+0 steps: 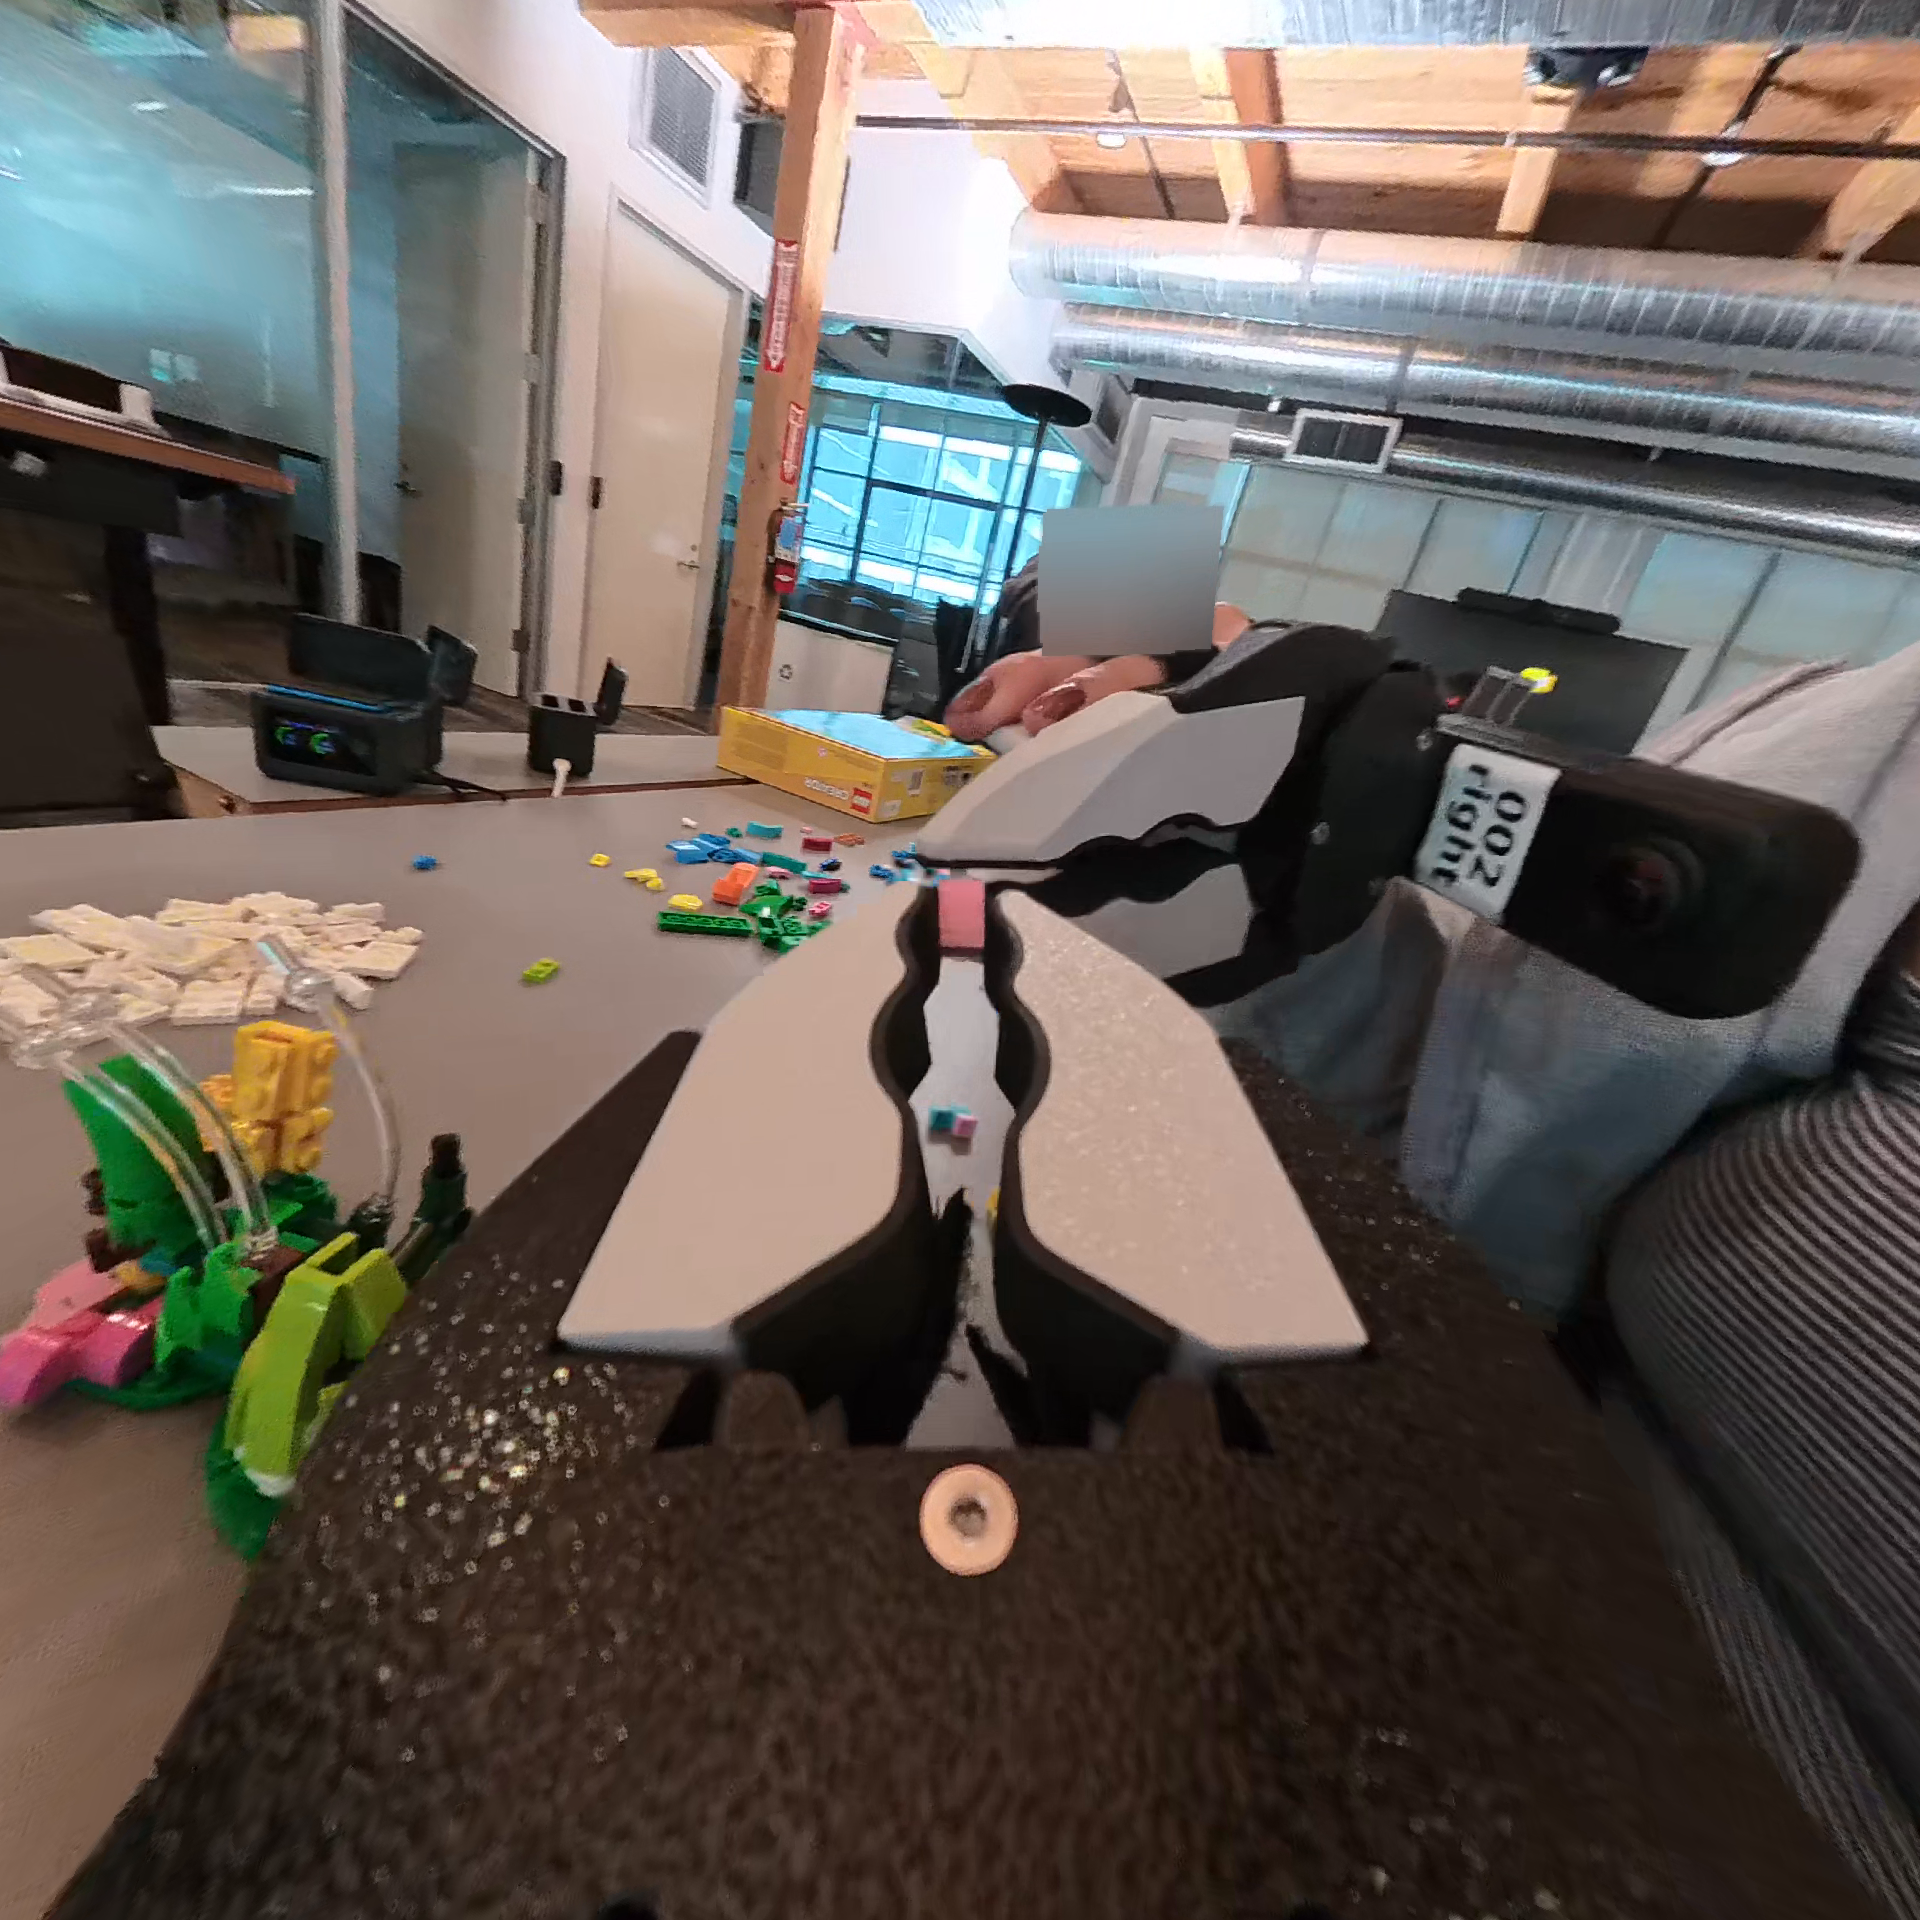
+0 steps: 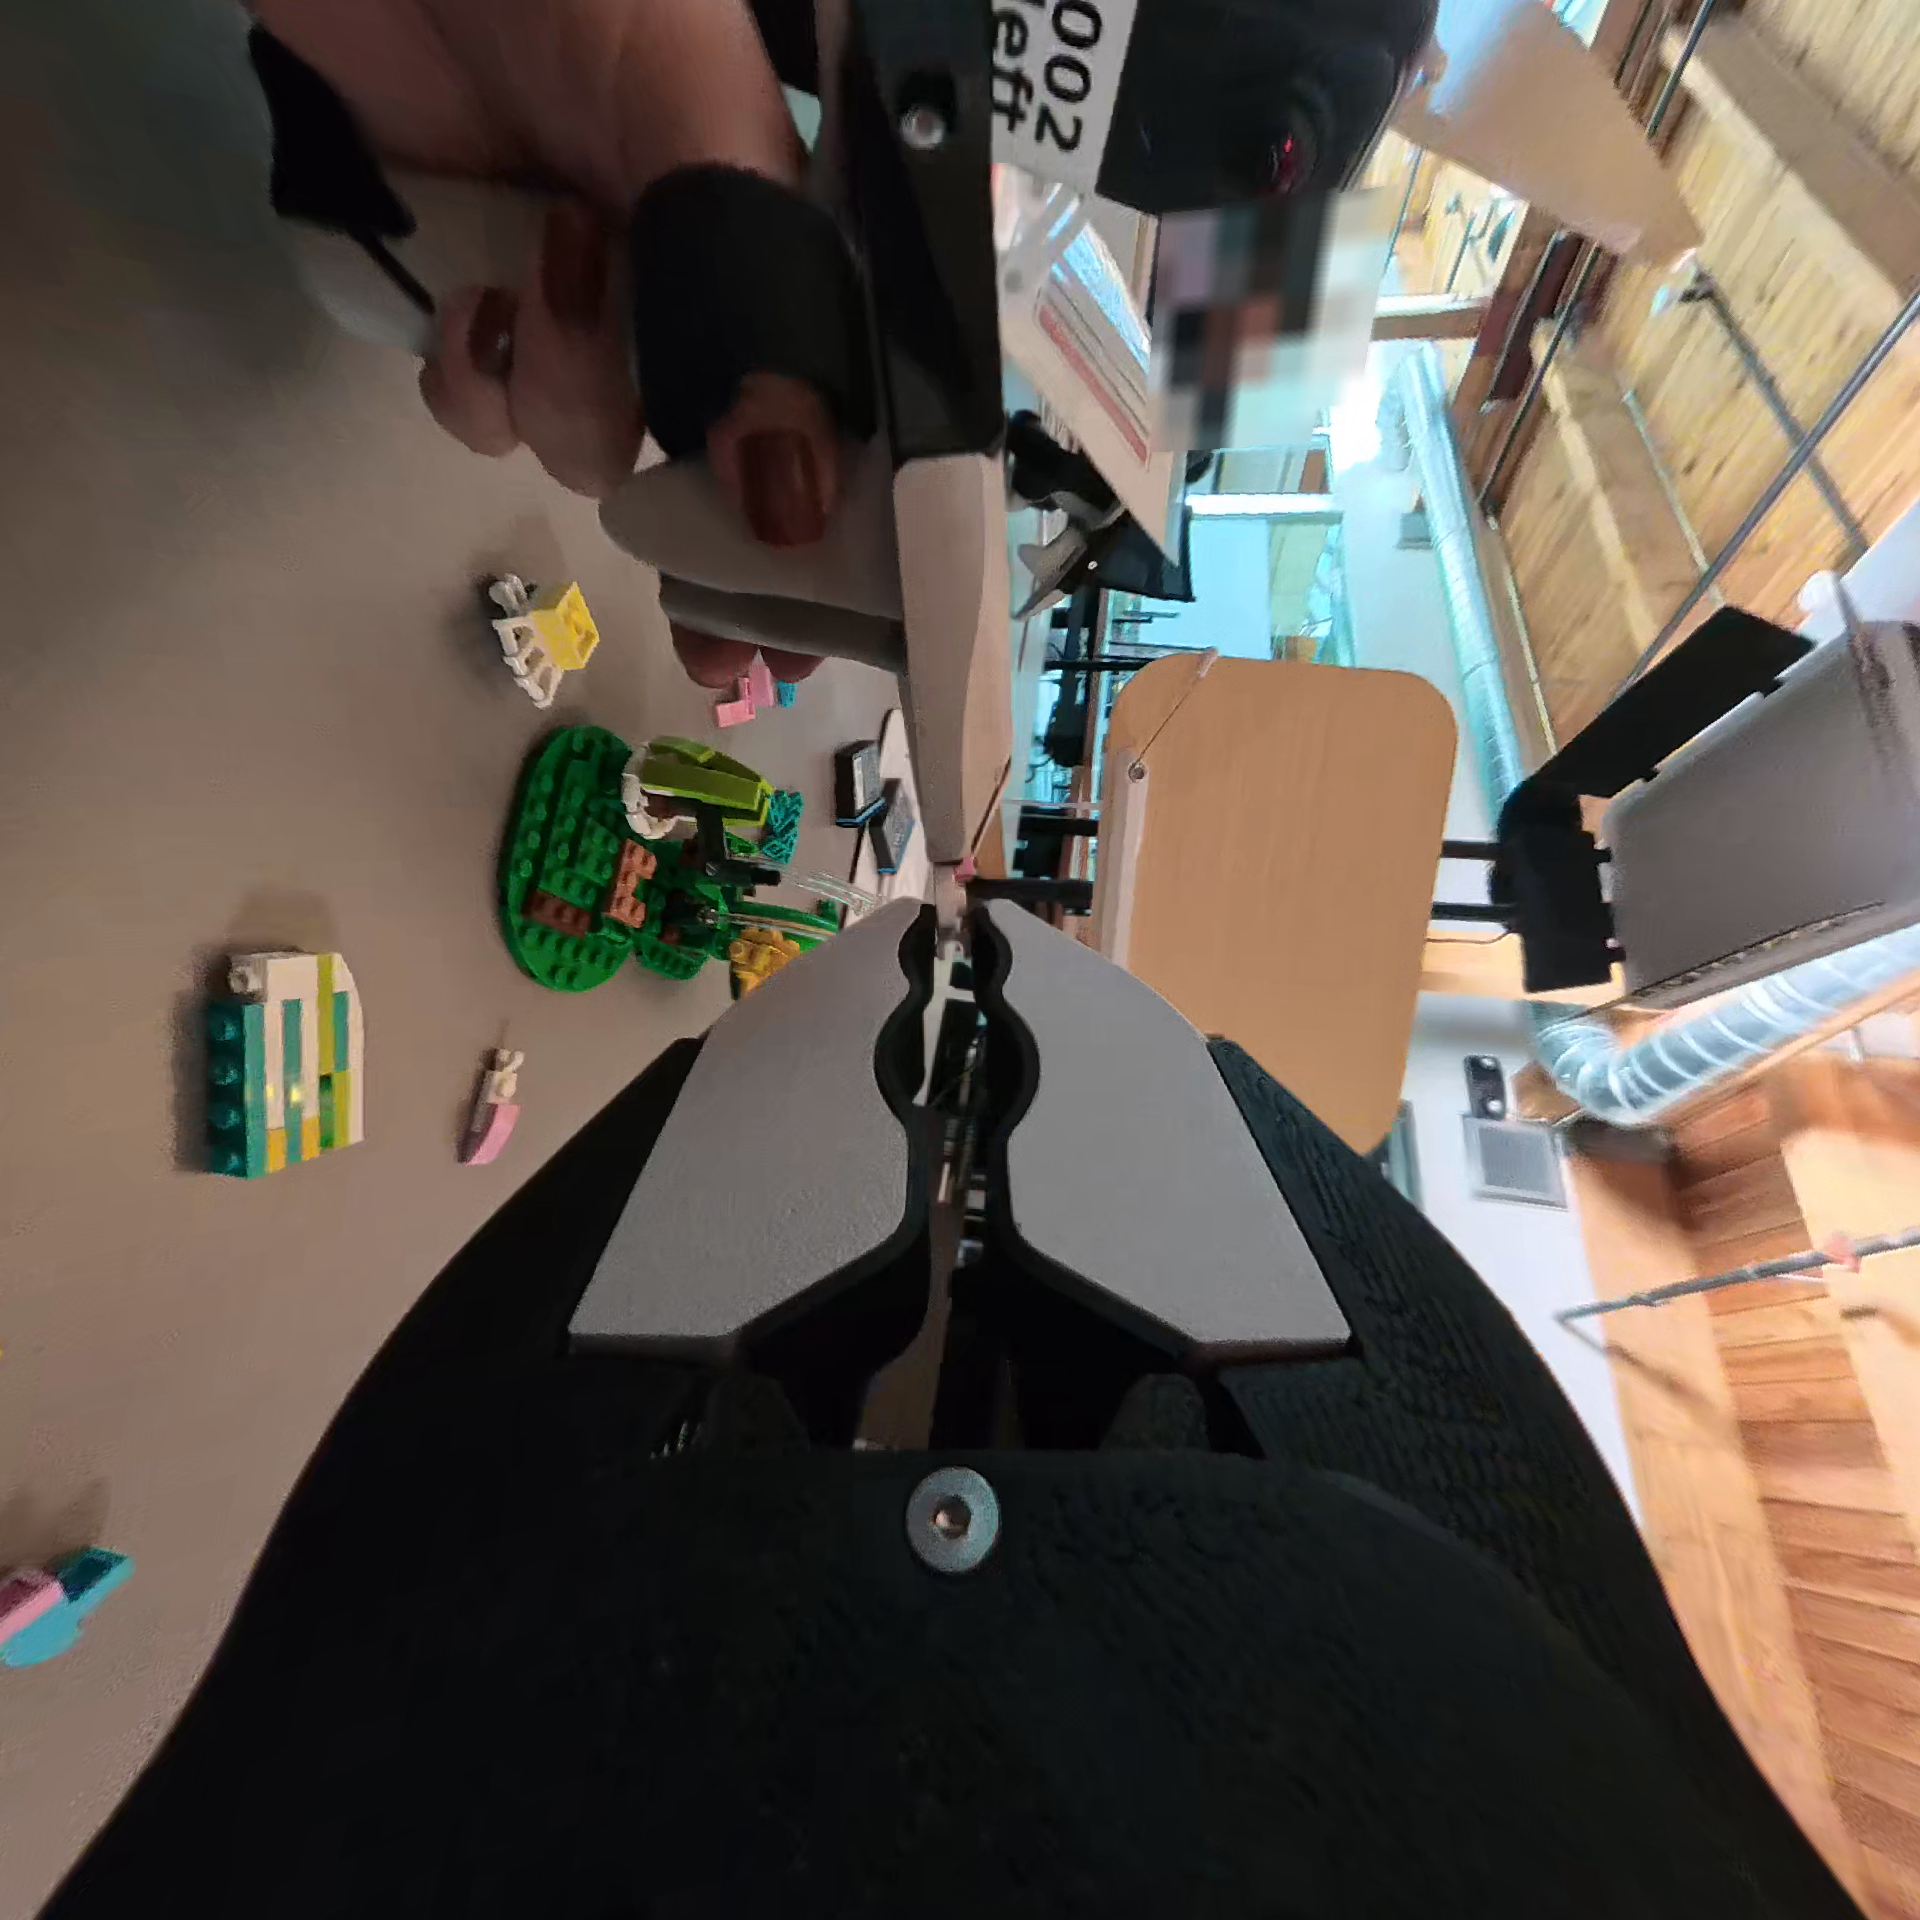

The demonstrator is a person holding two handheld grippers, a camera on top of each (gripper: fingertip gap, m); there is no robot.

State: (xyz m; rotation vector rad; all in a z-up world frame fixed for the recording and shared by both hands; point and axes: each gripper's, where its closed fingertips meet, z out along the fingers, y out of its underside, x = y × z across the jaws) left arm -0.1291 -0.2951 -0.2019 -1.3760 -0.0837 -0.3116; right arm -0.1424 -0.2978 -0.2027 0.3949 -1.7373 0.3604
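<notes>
The left claw is clamped on a small pink brick, held above the bench. The right claw meets it tip to tip, its fingers nearly together on a small pale piece that touches the pink brick. Near left on the bench stands a green plant model; white tiles lie farther left, and loose coloured bricks before a far yellow box.

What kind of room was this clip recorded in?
Most likely an open-plan office or workshop: exposed ceiling ducts, glass-walled rooms, and a grey table strewn with loose toy bricks beside a yellow brick-set box.
</notes>
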